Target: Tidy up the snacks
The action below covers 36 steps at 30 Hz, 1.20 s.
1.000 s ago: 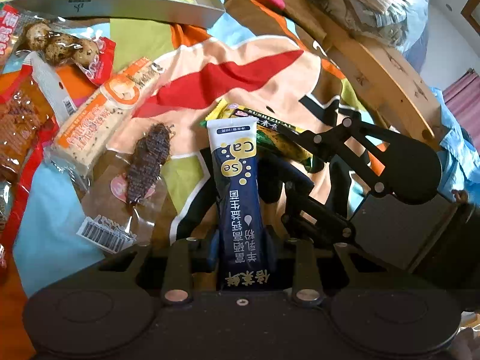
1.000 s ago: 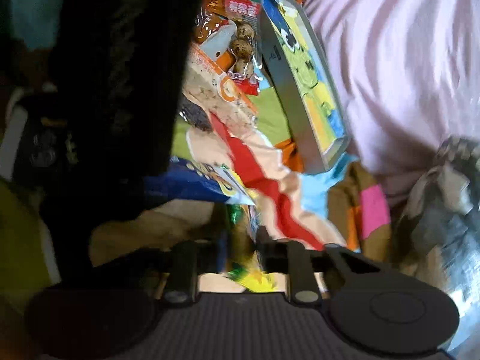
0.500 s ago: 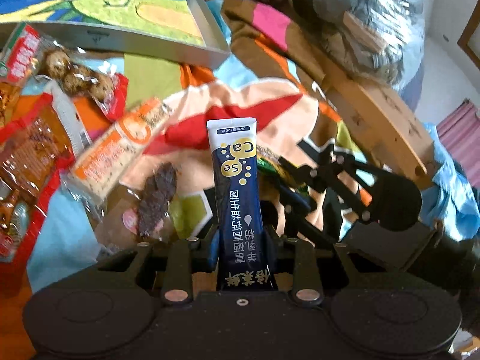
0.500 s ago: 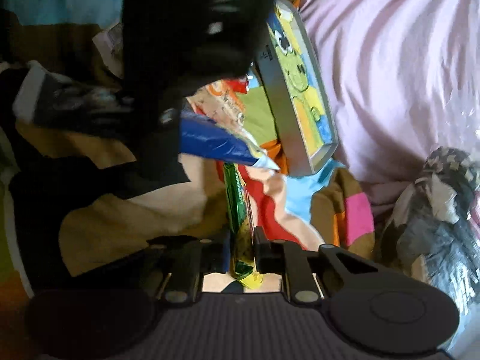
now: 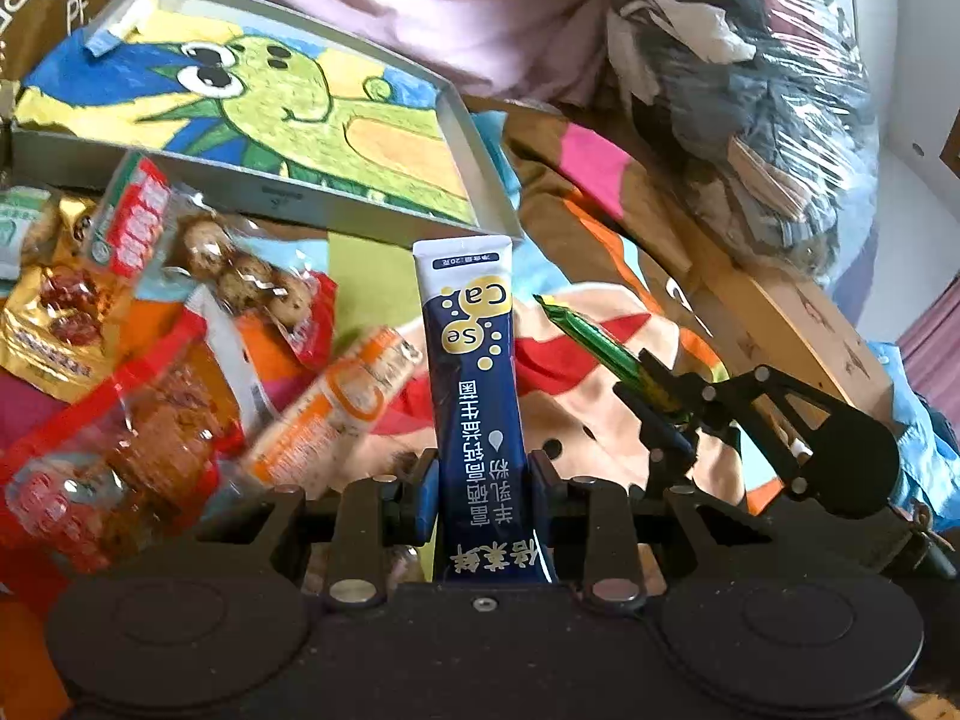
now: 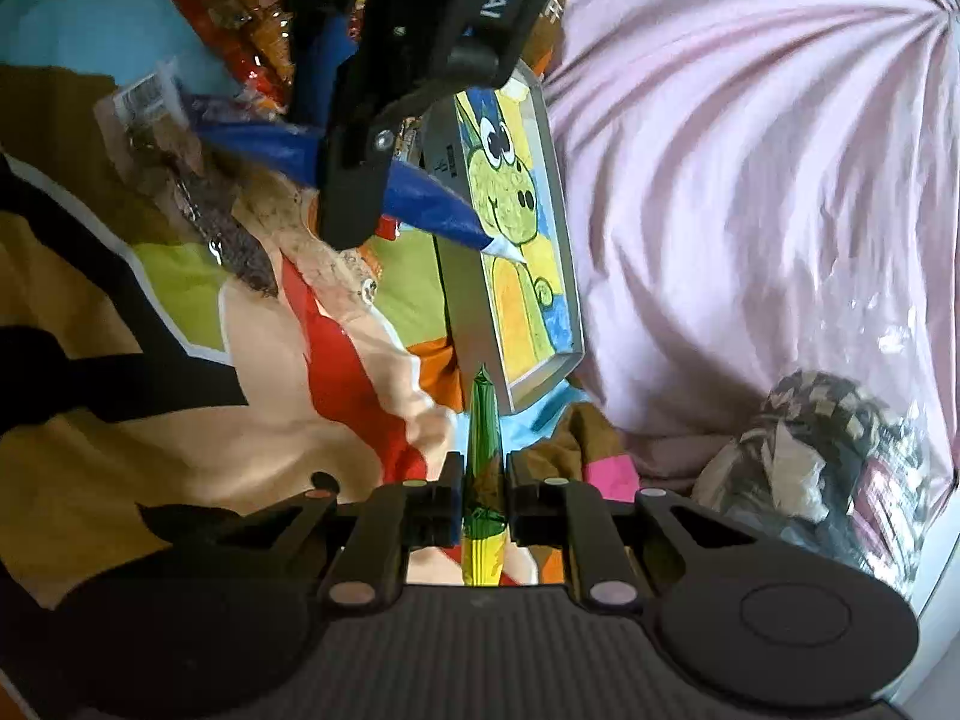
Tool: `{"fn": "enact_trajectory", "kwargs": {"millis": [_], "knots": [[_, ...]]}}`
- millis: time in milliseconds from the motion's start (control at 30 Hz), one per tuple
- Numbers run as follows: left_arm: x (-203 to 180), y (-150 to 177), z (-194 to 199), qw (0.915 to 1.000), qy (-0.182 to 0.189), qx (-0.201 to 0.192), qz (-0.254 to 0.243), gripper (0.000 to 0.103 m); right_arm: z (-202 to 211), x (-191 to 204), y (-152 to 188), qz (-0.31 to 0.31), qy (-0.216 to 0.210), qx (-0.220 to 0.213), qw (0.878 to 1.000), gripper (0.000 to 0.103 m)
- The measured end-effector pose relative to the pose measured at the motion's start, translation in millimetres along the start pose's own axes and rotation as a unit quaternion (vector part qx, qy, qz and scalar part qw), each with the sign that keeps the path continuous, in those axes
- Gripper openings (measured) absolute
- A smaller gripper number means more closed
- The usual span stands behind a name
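Note:
My left gripper [image 5: 480, 474] is shut on a dark blue sachet [image 5: 474, 360] marked "Ca Se", which stands upright above the colourful blanket. My right gripper [image 6: 483, 492] is shut on a thin green and yellow packet [image 6: 483, 426] that points forward, edge-on. In the left wrist view the right gripper [image 5: 660, 402] shows at the right with the green packet [image 5: 591, 339] sticking out of it. In the right wrist view the left gripper [image 6: 360, 192] hangs at the top with the blue sachet [image 6: 432, 198]. A grey tray [image 5: 474, 150] with a green dinosaur picture lies beyond both.
Loose snacks lie left of the tray: a quail egg pack [image 5: 246, 276], an orange bar [image 5: 336, 408], a red packet [image 5: 120, 450], a gold packet [image 5: 54, 312]. A dark snack in clear wrap [image 6: 198, 204] lies on the blanket. Pink bedding [image 5: 420, 12] and a wooden board [image 5: 780, 324] border the area.
My left gripper has risen and tipped up with the blue sachet, so the tray fills more of its view. The right gripper has closed on the green packet and lifted it off the blanket.

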<state>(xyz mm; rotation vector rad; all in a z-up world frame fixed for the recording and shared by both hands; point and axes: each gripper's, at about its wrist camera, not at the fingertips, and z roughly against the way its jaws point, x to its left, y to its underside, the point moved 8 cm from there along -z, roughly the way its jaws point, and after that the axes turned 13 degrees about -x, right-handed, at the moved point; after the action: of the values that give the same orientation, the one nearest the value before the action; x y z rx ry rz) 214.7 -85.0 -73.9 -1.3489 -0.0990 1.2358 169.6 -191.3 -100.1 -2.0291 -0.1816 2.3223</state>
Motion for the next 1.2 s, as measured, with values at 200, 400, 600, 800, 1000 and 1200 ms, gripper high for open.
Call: {"fn": "enact_trajectory", "kwargs": {"millis": [200,400,600,800,1000,1200], "knots": [[3.4,-32.5,-1.6,0.9994,-0.010,-0.033,-0.005,0.032,-32.2,-30.0,-2.8,0.010,0.017,-0.030,0.999,0.016],[27.5,-85.4,-20.8,0.9959,-0.034,-0.083,0.012,0.032,-79.1,-52.9,-17.3,0.022,0.031,-0.063,0.997,0.016],[60.3,-135.8,-49.3,0.9890,-0.077,-0.122,0.031,0.032,-132.0,-57.0,-30.7,0.014,0.022,-0.074,0.997,0.016],[98.3,-163.3,-79.9,0.9837,-0.131,-0.120,0.027,0.032,-172.6,-50.3,-37.5,-0.003,0.005,-0.069,0.998,0.016],[120.4,-166.5,-94.3,0.9799,-0.169,-0.103,0.025,0.034,-182.0,-44.4,-44.1,-0.030,-0.011,-0.066,0.997,0.019],[121.8,-163.0,-89.0,0.9772,-0.185,-0.103,0.008,0.041,-172.9,-50.9,-48.7,-0.080,-0.019,-0.065,0.994,0.055]]}}
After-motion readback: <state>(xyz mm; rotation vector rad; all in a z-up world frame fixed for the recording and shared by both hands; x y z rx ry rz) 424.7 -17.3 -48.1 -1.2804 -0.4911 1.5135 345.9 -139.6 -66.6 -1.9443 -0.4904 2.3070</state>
